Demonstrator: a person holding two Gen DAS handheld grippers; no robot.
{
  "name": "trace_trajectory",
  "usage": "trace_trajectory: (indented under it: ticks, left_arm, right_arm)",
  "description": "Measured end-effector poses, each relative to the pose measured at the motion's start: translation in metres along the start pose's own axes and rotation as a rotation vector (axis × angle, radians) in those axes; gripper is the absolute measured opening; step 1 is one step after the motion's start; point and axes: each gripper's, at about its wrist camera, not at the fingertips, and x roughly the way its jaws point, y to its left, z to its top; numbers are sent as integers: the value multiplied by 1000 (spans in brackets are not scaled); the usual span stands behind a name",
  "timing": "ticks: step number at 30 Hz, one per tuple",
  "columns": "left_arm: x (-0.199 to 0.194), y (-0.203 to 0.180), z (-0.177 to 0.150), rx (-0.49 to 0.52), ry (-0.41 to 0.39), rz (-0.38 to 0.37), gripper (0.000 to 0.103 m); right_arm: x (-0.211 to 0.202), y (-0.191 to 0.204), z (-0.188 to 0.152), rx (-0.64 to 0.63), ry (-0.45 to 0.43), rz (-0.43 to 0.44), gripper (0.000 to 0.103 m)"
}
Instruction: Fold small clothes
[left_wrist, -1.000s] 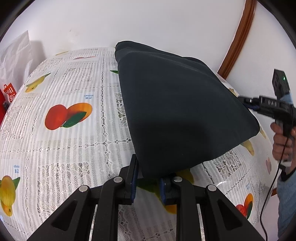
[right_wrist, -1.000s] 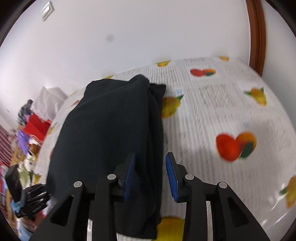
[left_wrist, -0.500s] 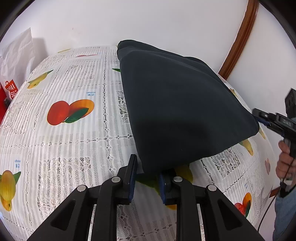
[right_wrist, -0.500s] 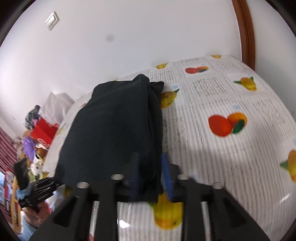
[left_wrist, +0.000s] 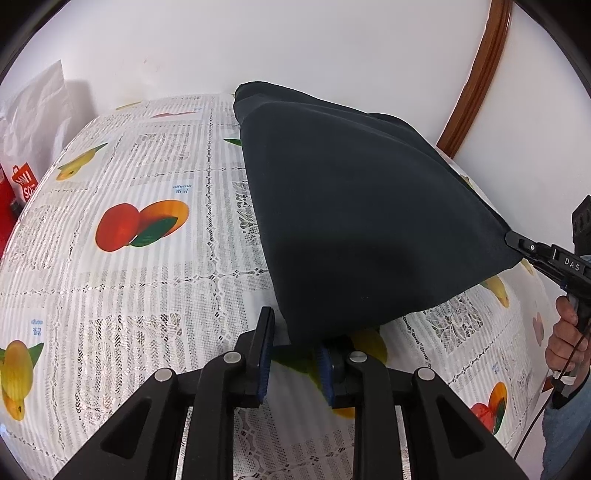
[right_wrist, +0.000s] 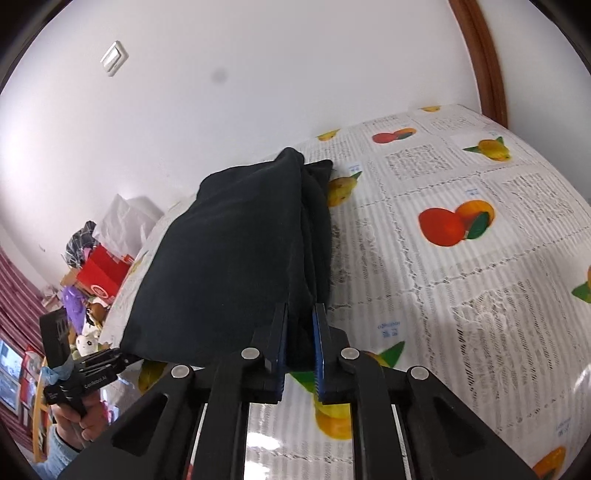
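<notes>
The left hand-held gripper (left_wrist: 293, 354), at the bottom centre of its view, has its blue pads spread apart, with the near corner of the dark cloth (left_wrist: 354, 221) drooping over the gap; whether it pinches the fabric cannot be told. The right hand-held gripper (right_wrist: 299, 350), at the bottom centre of its own view, is closed on the cloth's (right_wrist: 236, 258) other near corner, fabric squeezed between both pads. The cloth is folded, its far end resting on the table (left_wrist: 122, 295) near the wall, its near edge lifted. The table wears a lace cover printed with fruit (left_wrist: 142, 229). A red bag (left_wrist: 20, 186) sits at the left edge of the left view.
</notes>
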Motion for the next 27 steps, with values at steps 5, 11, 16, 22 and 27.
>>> trace_trajectory:
  ticks: [5,11,16,22,27]
  left_arm:
    - [0,0,0,-12,1,6,22]
    - [-3,-6,-2,1,20,35,22]
    - [-18,-9,-6,4,8,32,22]
    - [-52,-16,-9,21,-61,5,22]
    - [-65,-23,-4,49,-92,19,24]
  right_arm:
    - [-5,-2,-5,10,-17,-29,9]
    - [-8,6,-8,-18,-22,-73,7]
    - [-9,14,-10,-53,-26,-123,7]
    - [-12,22,-12,-105,-22,-185,7]
    - [-23,20,-17,-140,-21,-281,7]
